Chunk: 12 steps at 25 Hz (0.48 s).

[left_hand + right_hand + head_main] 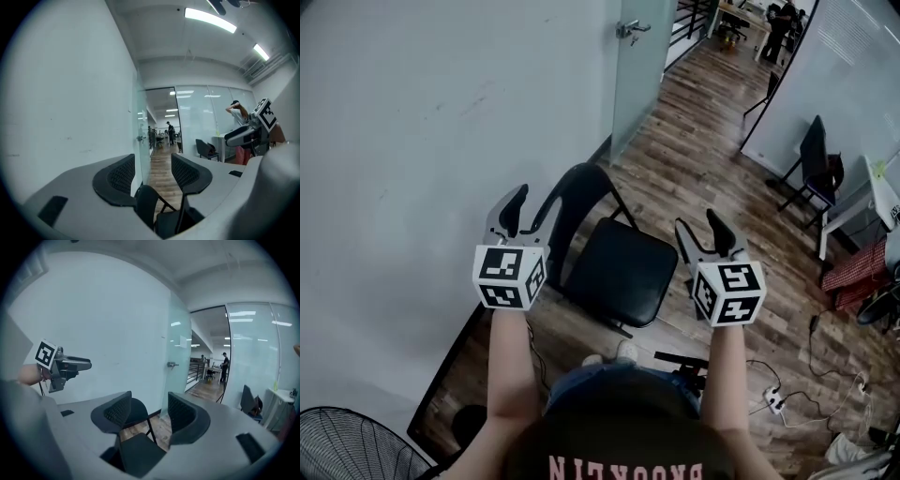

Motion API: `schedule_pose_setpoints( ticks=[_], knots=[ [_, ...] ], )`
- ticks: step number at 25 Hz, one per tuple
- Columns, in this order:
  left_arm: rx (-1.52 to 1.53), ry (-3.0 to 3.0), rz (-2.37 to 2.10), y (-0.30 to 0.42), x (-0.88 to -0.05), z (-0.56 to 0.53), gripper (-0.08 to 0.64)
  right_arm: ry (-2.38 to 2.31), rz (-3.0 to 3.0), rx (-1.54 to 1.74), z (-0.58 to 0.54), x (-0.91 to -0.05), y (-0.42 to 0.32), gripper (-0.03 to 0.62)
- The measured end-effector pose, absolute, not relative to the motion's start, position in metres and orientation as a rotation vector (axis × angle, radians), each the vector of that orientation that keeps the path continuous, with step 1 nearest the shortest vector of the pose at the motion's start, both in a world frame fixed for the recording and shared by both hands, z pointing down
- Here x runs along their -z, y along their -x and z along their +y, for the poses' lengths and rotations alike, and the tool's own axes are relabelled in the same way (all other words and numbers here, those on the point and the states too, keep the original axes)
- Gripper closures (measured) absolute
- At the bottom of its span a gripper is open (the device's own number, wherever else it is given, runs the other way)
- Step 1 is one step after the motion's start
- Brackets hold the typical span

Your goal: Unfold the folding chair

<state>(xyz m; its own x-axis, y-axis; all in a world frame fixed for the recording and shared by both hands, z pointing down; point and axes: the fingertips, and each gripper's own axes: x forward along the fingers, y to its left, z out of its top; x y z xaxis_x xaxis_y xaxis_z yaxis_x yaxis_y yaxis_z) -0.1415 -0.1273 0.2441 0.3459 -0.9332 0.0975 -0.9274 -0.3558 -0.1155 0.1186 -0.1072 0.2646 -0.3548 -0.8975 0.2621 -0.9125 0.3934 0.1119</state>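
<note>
The black folding chair stands unfolded on the wooden floor, its seat flat and its rounded backrest toward the grey wall. My left gripper hangs in the air over the chair's left side, jaws apart with nothing between them. Over the chair's right edge my right gripper is also open and empty. In the left gripper view the chair shows low between the jaws of the left gripper, well beyond them. The right gripper view looks past the right gripper down onto the chair's seat.
A glass door with a metal handle stands past the chair along the wall. A fan sits at the bottom left. Another black chair, a red cloth and a power strip with cables lie to the right.
</note>
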Motion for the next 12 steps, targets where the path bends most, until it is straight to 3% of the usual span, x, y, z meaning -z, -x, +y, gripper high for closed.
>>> schedule_pose_setpoints(
  ticks=[3, 8, 12],
  knots=[
    [0.178, 2.499, 1.720, 0.138, -0.224, -0.120, 0.357, -1.601, -2.402, 0.016, -0.104, -0.246, -0.115, 0.411],
    [0.103, 2.398, 1.692, 0.138, -0.199, -0.107, 0.548, -1.635, -2.446, 0.146, -0.096, -0.220, -0.110, 0.588],
    [0.093, 2.355, 1.660, 0.133, -0.183, -0.100, 0.557, -1.628, -2.455, 0.276, -0.090, -0.201, -0.107, 0.592]
  ],
)
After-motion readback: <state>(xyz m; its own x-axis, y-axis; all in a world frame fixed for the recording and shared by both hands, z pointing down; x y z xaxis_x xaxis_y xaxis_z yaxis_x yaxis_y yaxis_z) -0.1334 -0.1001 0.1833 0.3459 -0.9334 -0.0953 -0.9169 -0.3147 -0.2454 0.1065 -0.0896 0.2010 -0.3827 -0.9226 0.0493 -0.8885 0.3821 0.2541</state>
